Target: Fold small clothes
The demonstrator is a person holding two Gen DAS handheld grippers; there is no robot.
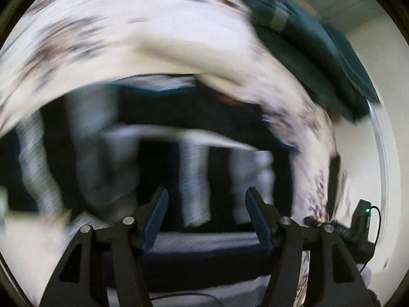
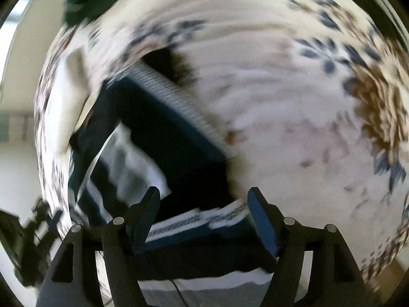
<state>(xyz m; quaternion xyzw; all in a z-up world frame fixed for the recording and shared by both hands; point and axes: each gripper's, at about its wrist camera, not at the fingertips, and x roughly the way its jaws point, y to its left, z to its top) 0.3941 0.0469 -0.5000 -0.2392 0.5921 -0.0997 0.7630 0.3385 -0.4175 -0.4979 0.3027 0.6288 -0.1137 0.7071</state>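
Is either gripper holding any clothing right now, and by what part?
Nothing is held. The left gripper and the right gripper both stand open with no cloth between the fingers; the striped garment lies beneath them.

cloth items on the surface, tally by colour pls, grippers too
Both views are blurred, so this covers only what can be told apart.
White floral-print cover: 1
Navy and white striped garment: 1
Dark green folded cloth: 1
Grippers, both open: 2, left gripper, right gripper
Total: 5
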